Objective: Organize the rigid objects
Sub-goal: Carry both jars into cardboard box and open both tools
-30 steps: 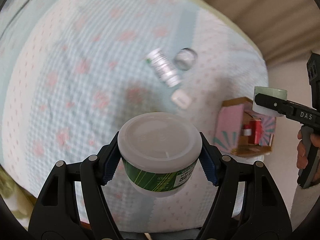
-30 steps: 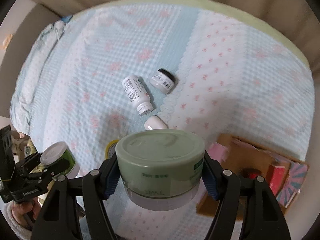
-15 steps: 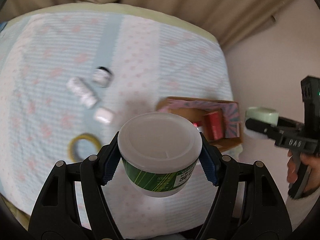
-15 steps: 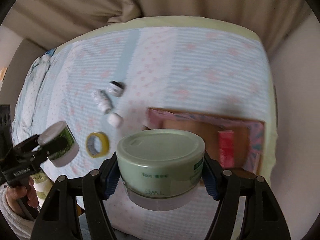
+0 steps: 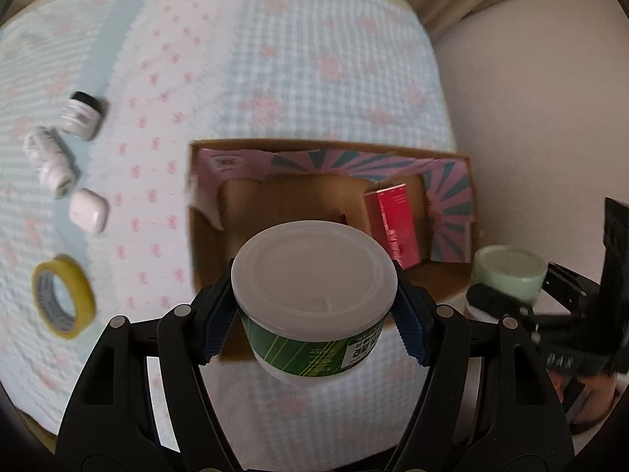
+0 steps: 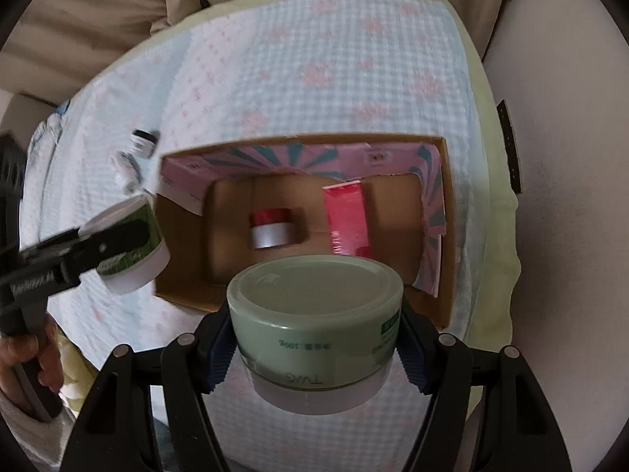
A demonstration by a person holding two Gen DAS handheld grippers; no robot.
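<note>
My left gripper [image 5: 314,326] is shut on a green-striped tub with a white lid [image 5: 312,271], held above the near edge of an open cardboard box [image 5: 204,236] with pink patterned flaps. My right gripper [image 6: 316,348] is shut on a pale green jar [image 6: 314,306], held over the front of the same box [image 6: 181,287]. Inside the box lie a red carton [image 6: 348,218] and a small jar with a red cap [image 6: 271,226]. Each gripper shows in the other's view: the right one with its jar [image 5: 507,271] at the right, the left one with its tub [image 6: 129,244] at the left.
On the pale blue flowered bedspread [image 5: 275,59] left of the box lie a yellow tape roll [image 5: 63,303], a white earbud case [image 5: 88,210], a white pill bottle [image 5: 49,161] and a small black-capped jar [image 5: 82,114]. Beige curtains hang behind the bed, a plain wall stands at the right.
Both grippers have swept across the bed to the right with their containers still held. The box, earlier off to the side, now lies right beneath them, and the loose items have slid to the left.
</note>
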